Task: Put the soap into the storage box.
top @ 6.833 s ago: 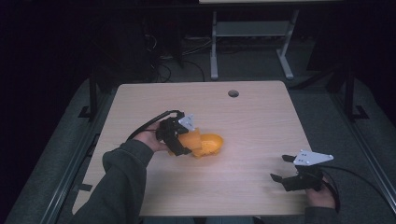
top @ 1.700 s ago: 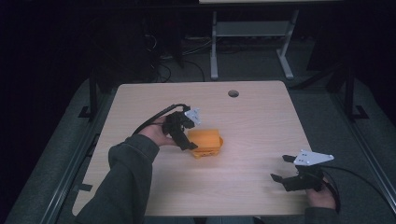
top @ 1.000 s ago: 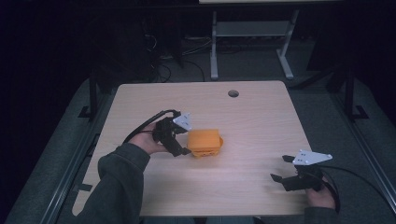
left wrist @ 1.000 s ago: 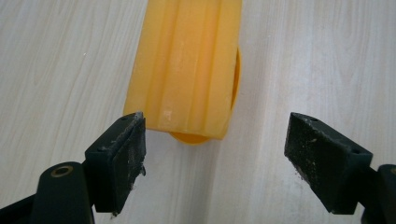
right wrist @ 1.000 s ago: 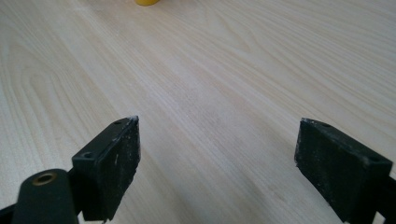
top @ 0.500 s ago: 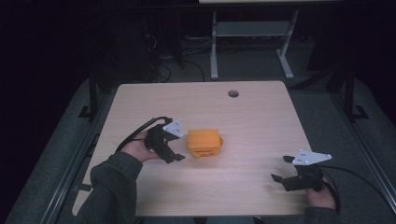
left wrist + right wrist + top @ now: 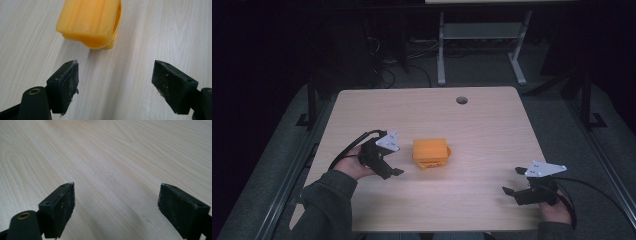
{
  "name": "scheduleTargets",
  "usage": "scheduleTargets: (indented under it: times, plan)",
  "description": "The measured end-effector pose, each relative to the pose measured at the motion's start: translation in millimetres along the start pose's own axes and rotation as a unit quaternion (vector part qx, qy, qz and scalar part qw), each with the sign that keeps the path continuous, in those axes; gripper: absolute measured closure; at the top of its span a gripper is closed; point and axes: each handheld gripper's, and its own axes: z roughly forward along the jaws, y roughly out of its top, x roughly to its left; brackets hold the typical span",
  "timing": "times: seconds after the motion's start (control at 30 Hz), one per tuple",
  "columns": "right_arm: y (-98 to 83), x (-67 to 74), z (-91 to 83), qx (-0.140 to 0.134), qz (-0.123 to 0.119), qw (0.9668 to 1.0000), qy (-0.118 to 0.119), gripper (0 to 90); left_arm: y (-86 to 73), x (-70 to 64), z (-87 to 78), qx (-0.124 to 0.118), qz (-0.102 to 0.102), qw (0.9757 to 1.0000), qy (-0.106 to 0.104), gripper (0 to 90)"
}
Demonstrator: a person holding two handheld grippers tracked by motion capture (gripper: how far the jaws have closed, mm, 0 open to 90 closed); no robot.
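Note:
An orange folded cloth (image 7: 430, 152) lies near the middle of the wooden table (image 7: 482, 125). It looks like a compact rectangular bundle (image 7: 90, 21) in the left gripper view, just beyond the jaws. My left gripper (image 7: 396, 166) sits a little to its left, open and holding nothing (image 7: 115, 85). Down at the table's front right corner my right gripper (image 7: 513, 181) rests open, with bare wood between its jaws (image 7: 116, 207).
A round cable hole (image 7: 461, 100) is near the table's far edge. Beyond the table stands a grey metal frame (image 7: 479, 40) on dark floor. Cables trail from both grippers.
My left gripper let go of the orange cloth and drew back toward the near left. The cloth now lies folded as a flat bundle. The right gripper stayed still.

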Motion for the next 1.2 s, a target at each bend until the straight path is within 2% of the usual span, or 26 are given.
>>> scheduleTargets:
  times: [0.2,0.27,0.4,0.5,0.53,0.77,0.83,1.07,1.2]
  plan:
    - [-0.2,-0.1,0.2,0.000,0.001,1.0000,-0.002,13.7,-6.0,-3.9,1.8,-0.003,-0.006,1.0000,-0.003,21.3]
    - [-0.3,-0.3,0.3,0.001,0.000,1.0000,-0.002,13.7,-7.9,-4.7,1.1,-0.002,-0.002,1.0000,-0.002,21.2]
    - [-0.8,-1.1,1.6,0.004,0.001,1.0000,-0.002,13.7,-12.0,-6.6,0.0,-0.010,-0.014,0.9998,-0.001,20.4]
    - [-1.0,-1.5,1.2,0.004,0.001,1.0000,-0.002,13.7,-14.2,-7.7,-1.1,-0.008,-0.012,0.9999,0.000,19.9]
    - [-1.1,-1.5,1.2,0.006,0.002,1.0000,-0.002,13.7,-15.5,-9.0,-1.0,-0.009,-0.018,0.9998,-0.001,19.9]
    - [-1.0,-0.8,2.1,0.008,0.003,1.0000,-0.001,13.7,-25.3,-12.9,-1.3,-0.005,-0.029,0.9996,0.004,19.4]
    - [-1.2,-1.0,2.0,0.008,0.003,1.0000,-0.002,13.7,-28.9,-14.1,-1.7,-0.003,-0.030,0.9995,0.013,19.5]
    - [-1.8,-2.0,1.9,0.006,0.005,1.0000,-0.002,13.7,-39.5,-17.5,-2.9,0.000,-0.030,0.9994,0.017,18.5]
    - [-1.8,-2.0,1.9,0.006,0.005,1.0000,-0.003,13.7,-44.6,-19.9,-2.6,-0.003,-0.039,0.9991,0.016,18.2]
